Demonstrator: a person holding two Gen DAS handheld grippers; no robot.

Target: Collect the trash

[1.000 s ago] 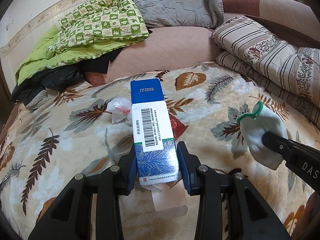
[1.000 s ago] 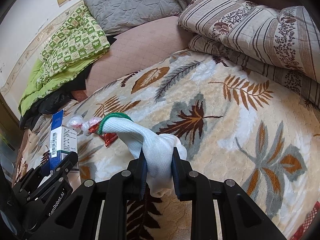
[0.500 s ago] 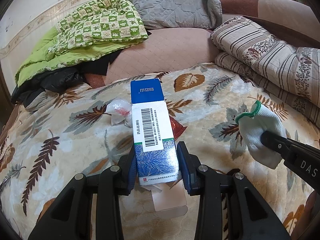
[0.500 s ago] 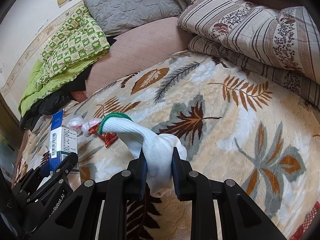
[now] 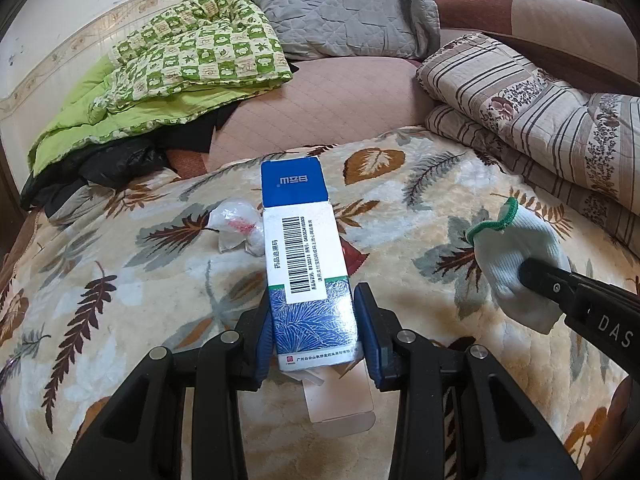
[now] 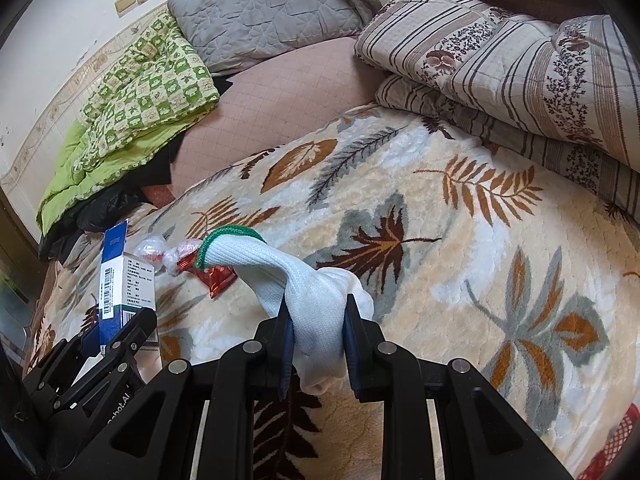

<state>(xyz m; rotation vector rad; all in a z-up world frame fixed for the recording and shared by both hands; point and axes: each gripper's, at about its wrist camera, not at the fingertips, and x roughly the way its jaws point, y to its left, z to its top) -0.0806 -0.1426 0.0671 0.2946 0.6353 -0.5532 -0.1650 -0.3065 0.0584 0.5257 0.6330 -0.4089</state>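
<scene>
My left gripper [image 5: 314,320] is shut on a blue and white medicine box [image 5: 304,256], held above the leaf-patterned blanket [image 5: 120,280] with its open flap hanging near me. The same box [image 6: 120,280] shows at the left of the right wrist view. A white glove with a green cuff [image 6: 304,292] is pinched in my right gripper [image 6: 316,336], also lifted off the bed; the left wrist view has the glove [image 5: 516,256] at its right. On the blanket beyond the box lie a crumpled clear plastic wrapper [image 5: 236,228] and a red foil wrapper [image 6: 214,278].
A green checked quilt [image 5: 180,68] and a grey pillow [image 5: 340,12] lie at the far side of the bed. Folded striped quilts [image 5: 540,112] are stacked at the right. Dark clothing [image 5: 100,168] is bunched at the far left.
</scene>
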